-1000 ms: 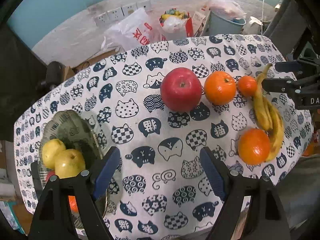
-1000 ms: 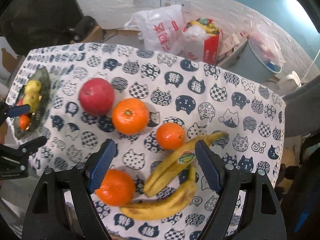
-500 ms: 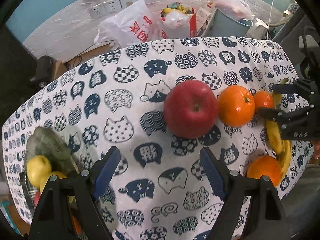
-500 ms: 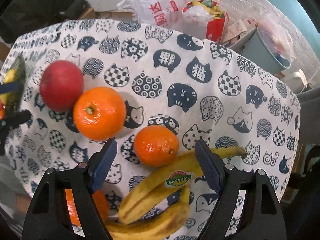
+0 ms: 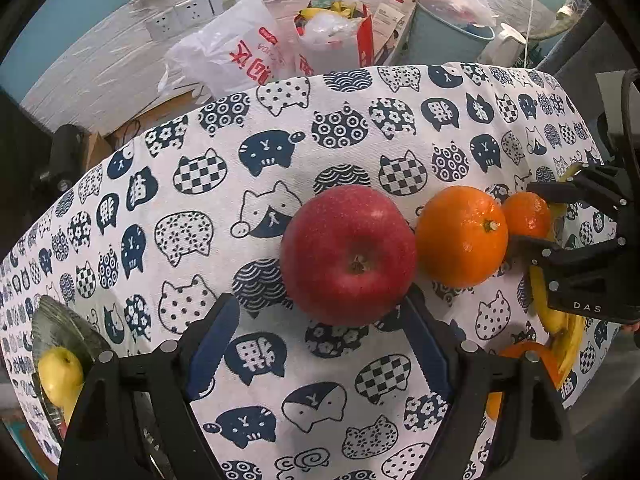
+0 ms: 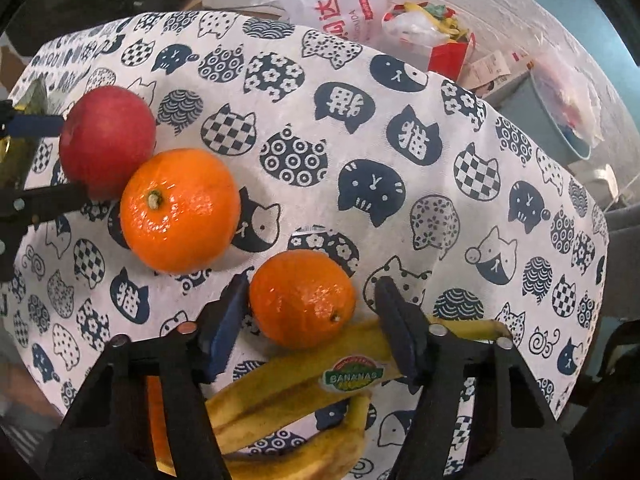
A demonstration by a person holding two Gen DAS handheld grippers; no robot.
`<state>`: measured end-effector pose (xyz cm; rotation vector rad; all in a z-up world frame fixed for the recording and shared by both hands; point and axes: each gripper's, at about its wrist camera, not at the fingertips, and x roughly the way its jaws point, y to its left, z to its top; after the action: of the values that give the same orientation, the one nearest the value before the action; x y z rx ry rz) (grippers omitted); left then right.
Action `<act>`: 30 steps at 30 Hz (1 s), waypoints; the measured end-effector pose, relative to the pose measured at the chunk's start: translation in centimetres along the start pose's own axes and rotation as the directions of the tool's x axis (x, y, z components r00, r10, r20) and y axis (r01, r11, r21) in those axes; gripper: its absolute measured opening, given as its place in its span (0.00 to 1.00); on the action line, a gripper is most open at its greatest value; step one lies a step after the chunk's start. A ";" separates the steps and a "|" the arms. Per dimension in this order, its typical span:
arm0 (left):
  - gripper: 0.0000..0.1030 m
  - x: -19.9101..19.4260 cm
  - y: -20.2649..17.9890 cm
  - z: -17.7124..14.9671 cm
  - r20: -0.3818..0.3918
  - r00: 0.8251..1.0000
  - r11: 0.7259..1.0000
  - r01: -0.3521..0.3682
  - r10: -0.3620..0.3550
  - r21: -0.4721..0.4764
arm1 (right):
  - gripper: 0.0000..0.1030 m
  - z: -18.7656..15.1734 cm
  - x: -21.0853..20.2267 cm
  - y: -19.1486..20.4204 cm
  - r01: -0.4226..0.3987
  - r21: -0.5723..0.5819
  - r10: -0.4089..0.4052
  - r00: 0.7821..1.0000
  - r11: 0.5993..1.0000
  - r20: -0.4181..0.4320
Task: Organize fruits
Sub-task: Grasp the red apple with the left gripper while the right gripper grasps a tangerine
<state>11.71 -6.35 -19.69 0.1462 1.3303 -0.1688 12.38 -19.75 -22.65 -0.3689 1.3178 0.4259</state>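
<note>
A red apple (image 5: 348, 254) lies on the cat-print cloth, with a large orange (image 5: 460, 236) and a small orange (image 5: 526, 214) to its right. My left gripper (image 5: 324, 340) is open, its fingertips at the apple's near sides. My right gripper (image 6: 310, 316) is open around the small orange (image 6: 302, 298), not closed on it. The bananas (image 6: 296, 380) lie under the right gripper. The apple (image 6: 106, 142) and large orange (image 6: 180, 210) show left in the right wrist view. A third orange (image 5: 520, 364) sits behind my left gripper's right finger.
A glass bowl (image 5: 60, 332) with yellow fruit (image 5: 60, 372) stands at the table's left edge. Plastic bags (image 5: 236, 56), a red box and a grey bin (image 5: 448, 36) sit on the floor beyond the far table edge.
Both grippers moved forward and down. The left gripper closed in on the apple; the right gripper came down around the small orange. The fruit has not moved.
</note>
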 end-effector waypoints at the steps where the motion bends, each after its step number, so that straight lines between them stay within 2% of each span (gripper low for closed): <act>1: 0.83 0.1 -0.1 0.1 0.001 1.000 1.000 -0.006 0.006 0.003 | 0.51 0.0 0.1 0.0 -0.008 0.001 0.008 1.000 1.000 -0.003; 3: 0.83 0.1 -0.2 0.3 0.003 1.000 1.000 -0.007 0.007 0.005 | 0.49 0.2 0.6 0.0 -0.023 -0.002 0.023 1.000 1.000 -0.018; 10: 0.84 0.4 -0.2 0.9 0.011 1.000 1.000 0.007 -0.007 0.001 | 0.48 -0.1 0.2 0.4 -0.019 -0.006 0.019 1.000 1.000 0.014; 21: 0.83 2.2 -1.1 2.4 0.029 1.000 0.999 -0.009 0.008 0.038 | 0.48 -0.2 -3.2 1.2 -0.043 0.055 0.039 0.996 0.998 0.080; 23: 0.74 2.3 -1.0 2.4 0.034 0.999 0.999 0.026 -0.027 0.034 | 0.48 -0.4 -3.5 0.9 -0.049 0.069 0.043 0.996 0.996 0.084; 30: 0.73 2.2 -0.9 2.0 0.055 0.998 0.999 0.026 -0.028 0.033 | 0.48 -0.3 -3.7 0.3 -0.056 0.095 0.047 0.995 0.994 0.092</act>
<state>13.90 -7.70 -21.36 0.1496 1.2752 -0.2160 11.20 -19.96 -19.08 -0.2321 1.2572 0.4150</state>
